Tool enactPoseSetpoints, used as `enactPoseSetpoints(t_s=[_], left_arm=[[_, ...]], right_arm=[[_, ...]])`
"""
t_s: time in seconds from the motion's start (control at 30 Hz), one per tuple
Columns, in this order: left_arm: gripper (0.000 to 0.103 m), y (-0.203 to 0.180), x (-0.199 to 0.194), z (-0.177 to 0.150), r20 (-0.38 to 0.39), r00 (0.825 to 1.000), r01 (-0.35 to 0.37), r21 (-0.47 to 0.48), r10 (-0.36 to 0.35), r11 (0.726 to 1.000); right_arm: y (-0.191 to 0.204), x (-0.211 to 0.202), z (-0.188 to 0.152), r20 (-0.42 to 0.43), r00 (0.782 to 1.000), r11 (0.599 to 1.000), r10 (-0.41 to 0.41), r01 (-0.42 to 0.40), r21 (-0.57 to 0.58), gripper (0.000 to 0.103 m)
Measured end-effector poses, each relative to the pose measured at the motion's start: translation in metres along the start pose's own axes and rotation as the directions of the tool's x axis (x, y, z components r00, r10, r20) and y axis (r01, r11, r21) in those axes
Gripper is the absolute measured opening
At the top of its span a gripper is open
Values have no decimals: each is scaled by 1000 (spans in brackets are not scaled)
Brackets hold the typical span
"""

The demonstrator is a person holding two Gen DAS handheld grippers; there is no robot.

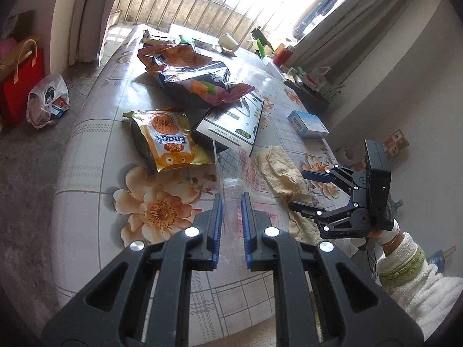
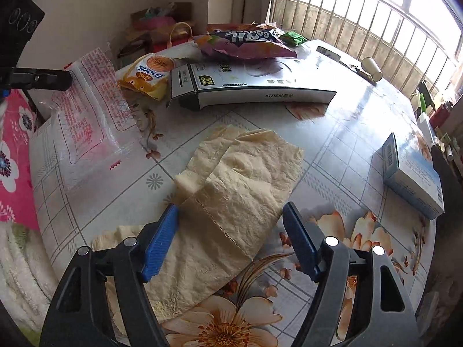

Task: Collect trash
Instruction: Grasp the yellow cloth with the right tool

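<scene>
My left gripper point(image 1: 231, 199) is shut on a clear plastic bag with red print point(image 1: 231, 179), held up over the table; the bag also shows in the right wrist view point(image 2: 86, 112) hanging from the left gripper's fingers point(image 2: 43, 78). My right gripper point(image 2: 231, 211) is open, its blue pads on either side of crumpled beige tissue paper point(image 2: 240, 179) lying on the table. It shows in the left wrist view point(image 1: 301, 190) over the tissue point(image 1: 277, 170). A yellow Enaak snack bag point(image 1: 167, 141) lies further off.
The floral tablecloth point(image 1: 95, 133) carries a black-and-white KUYAN box point(image 2: 254, 89), big purple and orange snack bags point(image 1: 199, 78), a light blue box point(image 2: 413, 173), a paper cup point(image 2: 371, 66) and clutter at the far edge. Bags point(image 1: 46, 98) stand on the floor.
</scene>
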State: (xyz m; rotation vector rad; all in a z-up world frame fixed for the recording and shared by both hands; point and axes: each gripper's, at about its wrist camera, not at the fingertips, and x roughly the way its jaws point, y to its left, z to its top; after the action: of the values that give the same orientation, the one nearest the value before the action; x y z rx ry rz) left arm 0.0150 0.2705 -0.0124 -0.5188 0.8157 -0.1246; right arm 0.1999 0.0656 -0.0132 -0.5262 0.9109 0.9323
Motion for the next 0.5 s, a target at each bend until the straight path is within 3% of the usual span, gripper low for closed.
enactPoseSetpoints(t_s=[0.07, 0.2, 0.27, 0.3, 0.5], left_arm=[[11, 0, 3, -1, -9, 1000, 5, 3, -5, 1000], [11, 0, 8, -2, -19, 1000, 10, 7, -10, 1000], [11, 0, 10, -2, -22, 1000, 16, 3, -16, 1000], [11, 0, 11, -2, -24, 1000, 19, 1, -19, 1000], [11, -1, 15, -1, -32, 999, 39, -2, -39, 999]], right_arm=[[-3, 2, 1, 16, 999, 998, 31, -32, 59, 57], [-3, 2, 0, 48, 999, 991, 1, -7, 135, 35], [-5, 0, -2, 50, 999, 983, -12, 3, 183, 16], [-7, -1, -4, 51, 999, 977, -12, 1, 215, 11], [-28, -19, -29, 102, 995, 900, -23, -24, 436, 6]])
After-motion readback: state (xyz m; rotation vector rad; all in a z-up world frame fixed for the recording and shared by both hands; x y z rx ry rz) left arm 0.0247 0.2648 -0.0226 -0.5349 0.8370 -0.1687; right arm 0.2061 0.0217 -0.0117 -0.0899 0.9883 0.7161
